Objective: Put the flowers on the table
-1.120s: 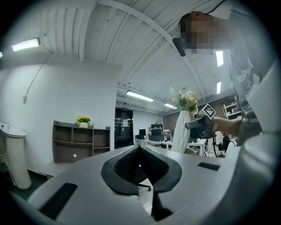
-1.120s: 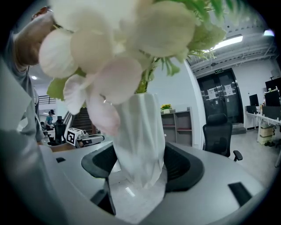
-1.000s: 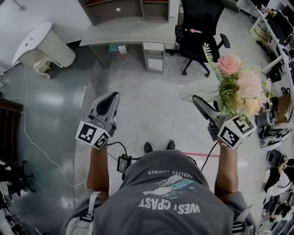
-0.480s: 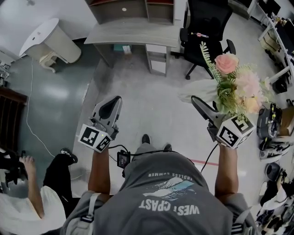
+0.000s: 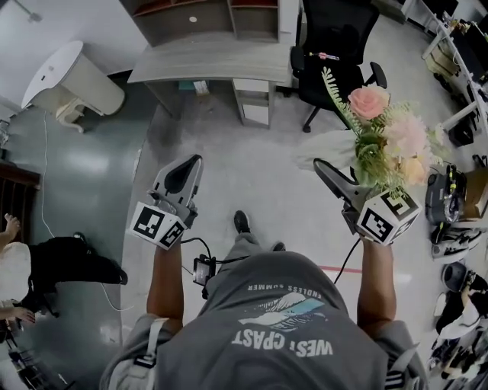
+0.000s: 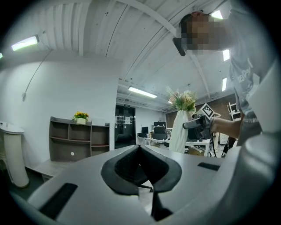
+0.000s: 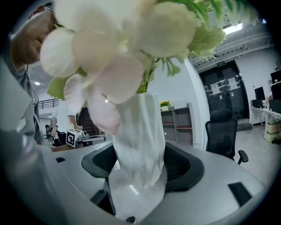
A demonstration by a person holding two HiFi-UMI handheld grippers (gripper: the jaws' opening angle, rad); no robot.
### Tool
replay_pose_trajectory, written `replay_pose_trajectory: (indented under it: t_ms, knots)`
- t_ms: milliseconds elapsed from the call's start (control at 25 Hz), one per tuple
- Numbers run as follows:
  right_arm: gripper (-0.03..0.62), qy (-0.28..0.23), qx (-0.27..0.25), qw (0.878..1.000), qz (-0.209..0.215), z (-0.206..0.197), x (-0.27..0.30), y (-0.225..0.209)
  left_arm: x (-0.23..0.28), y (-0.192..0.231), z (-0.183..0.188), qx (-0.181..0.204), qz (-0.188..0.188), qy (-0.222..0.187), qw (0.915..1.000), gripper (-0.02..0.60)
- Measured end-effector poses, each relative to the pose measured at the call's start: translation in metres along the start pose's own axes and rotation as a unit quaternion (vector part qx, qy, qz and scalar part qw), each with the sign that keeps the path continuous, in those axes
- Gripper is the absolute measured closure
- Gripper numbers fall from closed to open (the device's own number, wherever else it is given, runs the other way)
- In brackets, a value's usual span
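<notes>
From the head view, my right hand-held gripper [image 5: 329, 172] sits at 3 o'clock with its jaws pressed against the white wrap [image 5: 324, 148] of the flowers [image 5: 385, 141]. The bouquet is held up in the air over the floor at 2 o'clock, with a pink rose topmost. In the right gripper view the wrap [image 7: 139, 136] stands between the two dark pads [image 7: 186, 169] and fills the gap, and the pale blooms [image 7: 131, 57] crowd the upper picture. My left hand-held gripper [image 5: 178, 177] hangs at 9 o'clock. Its own view shows the jaws [image 6: 139, 151] meeting at the tips with nothing between them. The grey surface [image 5: 206, 61] lies at 12 o'clock, well apart from the bouquet, with a shelf unit [image 5: 206, 15] on its far side and a black office chair [image 5: 335, 46] at 1 o'clock. A small pot of yellow flowers [image 6: 81, 116] stands on top of the shelf unit. For writing, the grey shirt [image 5: 282, 327] at 6 o'clock reads "ENDLESS SUMMER" above what looks like "WEST COAST". Each marker cube [image 5: 158, 226] carries only black-and-white squares. A green sign [image 7: 218, 64] over the door is too small to read.
</notes>
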State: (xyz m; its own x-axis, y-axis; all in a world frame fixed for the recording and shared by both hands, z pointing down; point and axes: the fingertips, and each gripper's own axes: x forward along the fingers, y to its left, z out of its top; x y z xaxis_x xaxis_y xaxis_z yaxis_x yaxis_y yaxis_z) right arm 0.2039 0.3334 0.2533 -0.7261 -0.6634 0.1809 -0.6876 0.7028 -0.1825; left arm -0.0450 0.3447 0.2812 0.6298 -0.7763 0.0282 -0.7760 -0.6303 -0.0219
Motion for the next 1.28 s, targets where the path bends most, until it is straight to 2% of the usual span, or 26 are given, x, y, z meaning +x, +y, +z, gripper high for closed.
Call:
replay_pose_trajectory:
  t_ms: [600, 1080, 1280]
  knots:
    - [0.251, -0.006, 0.013, 0.998, -0.062, 0.024, 0.078, -0.025, 0.059, 0.101, 0.006, -0.001, -0.059, -0.008, 0.9983, 0.566]
    - [0.251, -0.012, 0.012, 0.993, -0.114, 0.038, 0.127, -0.024, 0.080, 0.165, -0.001, -0.009, -0.106, -0.016, 0.9942, 0.566]
    - [0.252, -0.009, 0.011, 0.992, -0.122, 0.043, 0.140, -0.021, 0.086, 0.180, -0.004, -0.014, -0.116, -0.019, 0.9930, 0.566]
